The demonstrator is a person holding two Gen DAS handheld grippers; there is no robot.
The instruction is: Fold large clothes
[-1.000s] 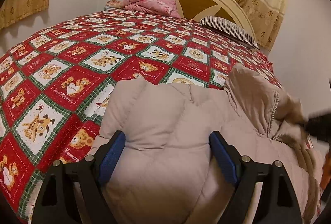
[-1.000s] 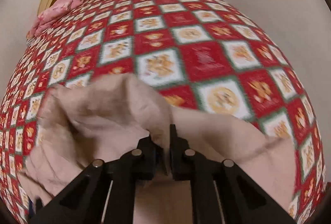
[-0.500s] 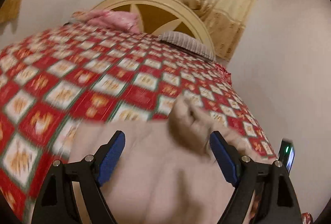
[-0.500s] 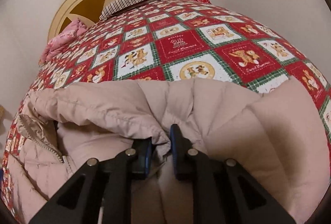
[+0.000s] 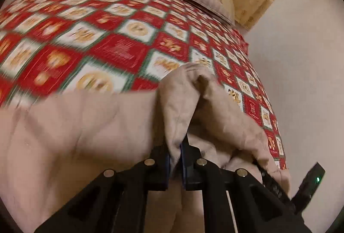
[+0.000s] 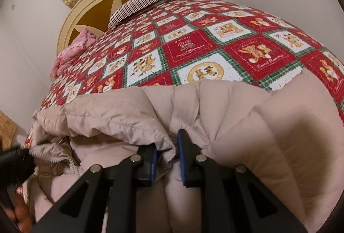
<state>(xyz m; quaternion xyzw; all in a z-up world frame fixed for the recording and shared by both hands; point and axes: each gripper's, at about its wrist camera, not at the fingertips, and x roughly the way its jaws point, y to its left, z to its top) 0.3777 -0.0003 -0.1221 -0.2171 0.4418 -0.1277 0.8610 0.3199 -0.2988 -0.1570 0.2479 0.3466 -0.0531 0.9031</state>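
The beige puffer jacket (image 5: pixel 75 136) (image 6: pixel 268 125) is pinched between both grippers' fingers (image 5: pixel 166 165) (image 6: pixel 153 166), left (image 5: pixel 175 165) and right (image 6: pixel 166 165).

One jacket (image 6: pixel 268 125), two pillows (image 6: pixel 137 6).

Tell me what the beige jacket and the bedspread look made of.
Jacket: looks like matte woven nylon or polyester shell over puffy fill, given the stitched quilted channels and soft bulges. Bedspread: seemingly printed cotton-like cloth, flat and dull, with teddy-bear squares.
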